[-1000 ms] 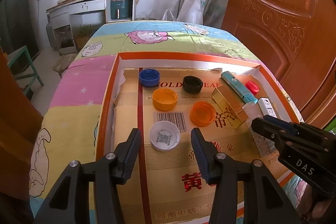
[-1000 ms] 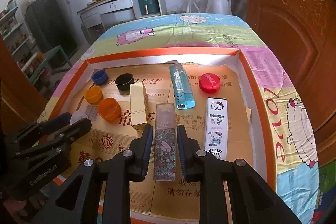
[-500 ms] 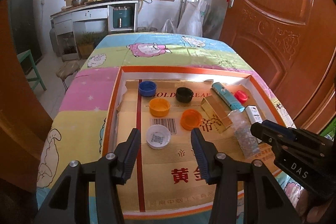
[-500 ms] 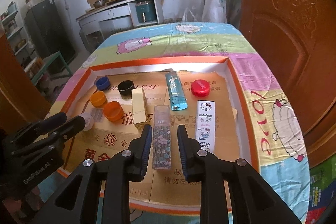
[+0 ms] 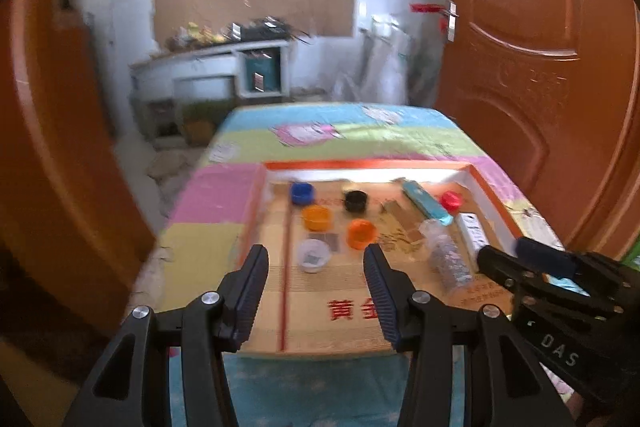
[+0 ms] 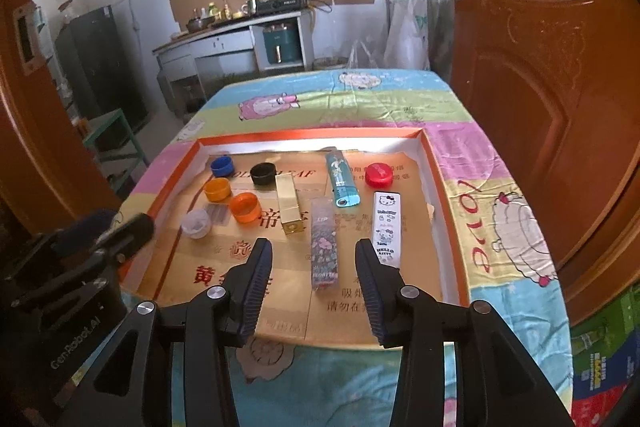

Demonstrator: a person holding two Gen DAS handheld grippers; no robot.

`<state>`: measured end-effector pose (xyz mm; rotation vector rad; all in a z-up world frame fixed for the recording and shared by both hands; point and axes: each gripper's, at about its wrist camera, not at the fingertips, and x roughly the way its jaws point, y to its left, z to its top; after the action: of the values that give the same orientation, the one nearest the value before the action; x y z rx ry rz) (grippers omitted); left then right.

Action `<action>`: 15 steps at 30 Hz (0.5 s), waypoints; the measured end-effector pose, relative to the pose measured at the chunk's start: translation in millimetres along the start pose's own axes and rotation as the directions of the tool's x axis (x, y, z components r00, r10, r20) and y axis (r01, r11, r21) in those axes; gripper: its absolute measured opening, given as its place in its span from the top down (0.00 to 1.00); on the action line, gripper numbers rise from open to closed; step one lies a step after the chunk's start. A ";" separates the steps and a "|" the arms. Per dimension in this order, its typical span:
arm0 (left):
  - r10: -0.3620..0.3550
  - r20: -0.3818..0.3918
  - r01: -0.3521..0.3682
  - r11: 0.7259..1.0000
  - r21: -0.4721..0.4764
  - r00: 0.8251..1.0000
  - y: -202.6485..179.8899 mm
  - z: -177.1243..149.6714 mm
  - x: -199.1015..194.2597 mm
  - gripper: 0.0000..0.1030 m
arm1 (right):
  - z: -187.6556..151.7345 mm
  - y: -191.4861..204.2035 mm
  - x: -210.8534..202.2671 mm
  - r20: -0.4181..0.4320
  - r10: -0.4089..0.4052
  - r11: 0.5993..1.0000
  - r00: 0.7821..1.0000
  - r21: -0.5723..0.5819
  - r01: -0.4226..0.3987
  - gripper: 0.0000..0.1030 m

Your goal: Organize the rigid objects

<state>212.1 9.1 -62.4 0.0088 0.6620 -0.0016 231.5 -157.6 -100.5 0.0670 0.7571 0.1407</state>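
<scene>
An orange-rimmed cardboard tray lies on the table. In it are a blue cap, a black cap, two orange caps, a white cap and a red cap. Beside them lie a gold box, a teal lighter, a floral LIP box and a Hello Kitty box. My right gripper is open and empty, pulled back over the tray's near edge. My left gripper is open and empty, behind the white cap.
The table has a colourful cartoon cloth. A brown wooden door stands close on the right. A kitchen counter and a dark cabinet are at the back. A green stool stands left of the table.
Both grippers have drawn back and up from the tray. My right gripper has opened wide, and the floral LIP box now lies free on the tray. The left view is motion-blurred.
</scene>
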 end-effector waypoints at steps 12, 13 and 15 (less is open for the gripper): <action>-0.021 0.059 0.023 0.999 -0.042 0.998 2.6 -14.2 -60.5 0.52 | -20.1 11.9 -65.0 0.094 -0.045 0.999 0.995 0.007 0.045 0.40; -0.021 0.060 0.023 0.999 -0.042 0.998 2.3 -16.0 -63.9 0.52 | -22.6 14.6 -70.5 0.102 -0.048 0.999 0.994 0.002 0.049 0.40; -0.027 0.064 0.030 0.999 -0.044 0.998 2.4 -19.8 -72.9 0.52 | -26.9 19.6 -81.0 0.114 -0.052 0.999 0.992 -0.009 0.053 0.40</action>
<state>142.4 11.7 -33.2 -0.0437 0.5981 -0.0146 152.8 -150.2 -62.8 0.0434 0.6437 0.0907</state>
